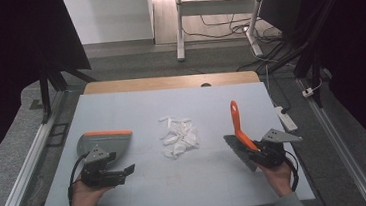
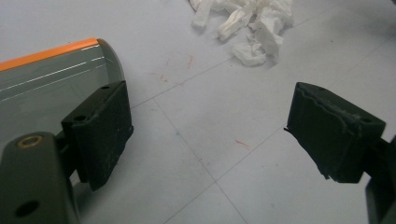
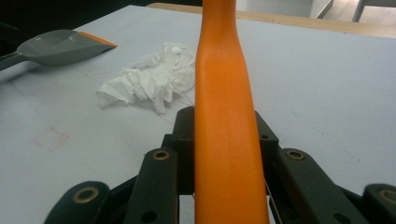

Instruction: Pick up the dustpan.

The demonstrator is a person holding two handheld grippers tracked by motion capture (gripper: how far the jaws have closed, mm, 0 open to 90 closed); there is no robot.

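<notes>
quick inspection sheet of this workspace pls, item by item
surface: pale blue table top, faint red marks, wooden strip at far edge
job's things: grey dustpan with orange lip, at left; orange-handled brush, at right; crumpled white paper scraps mid-table
clutter: nothing seen
grippers: left tool open beside the dustpan, nothing between its jaws; right tool shut on the brush handle
cables: black leads trail from both tools; wires on floor beyond
surroundings: white desk legs, power strip, dark frames

High view overhead, facing forward-down on table [image 1: 129, 198]; claw views close, low; all share tissue pile [image 1: 179, 136].
</notes>
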